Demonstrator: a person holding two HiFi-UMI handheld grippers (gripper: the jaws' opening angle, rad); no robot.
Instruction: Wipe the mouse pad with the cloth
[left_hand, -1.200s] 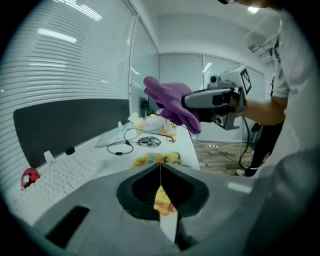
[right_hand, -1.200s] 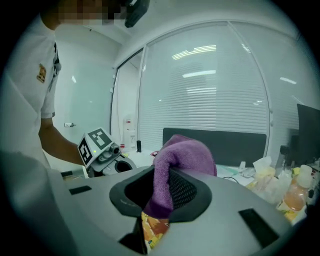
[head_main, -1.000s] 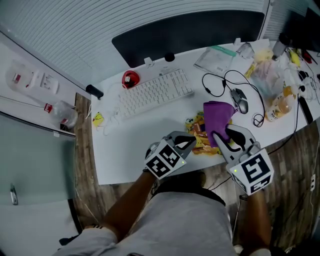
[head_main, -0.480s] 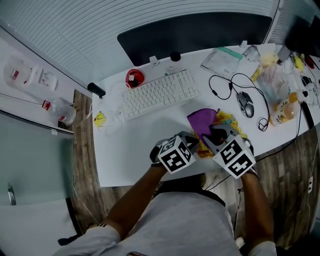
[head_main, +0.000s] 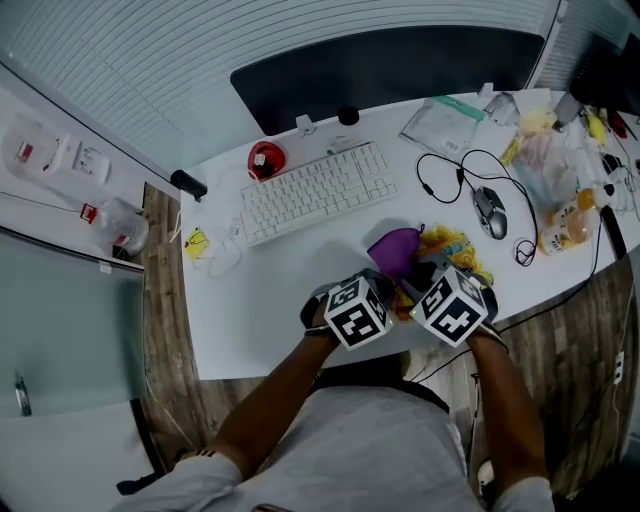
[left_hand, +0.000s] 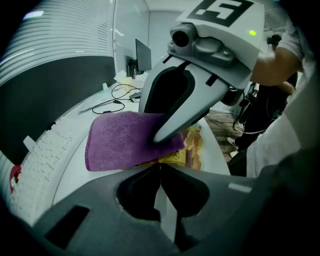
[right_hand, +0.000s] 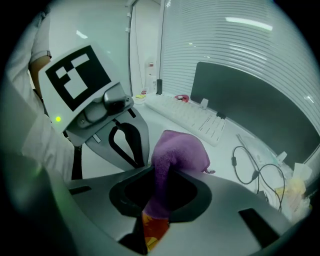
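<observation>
The yellow-orange patterned mouse pad lies near the desk's front edge, partly covered by a bunched purple cloth. My right gripper is shut on the cloth, which rises between its jaws and folds over ahead; an orange bit of the pad shows below. My left gripper sits close beside it on the left. In the left gripper view its jaws meet with nothing seen between them, at the near edge of the pad, and the cloth lies just ahead under the right gripper's finger.
A white keyboard lies behind the cloth, with a red object at its left end. A wired mouse and black cables sit to the right, beside bags and bottles. A dark monitor stands at the back.
My right gripper has dragged the cloth leftward over the mouse pad, ending right next to the left gripper. The cloth has bunched up. The left gripper barely moved.
</observation>
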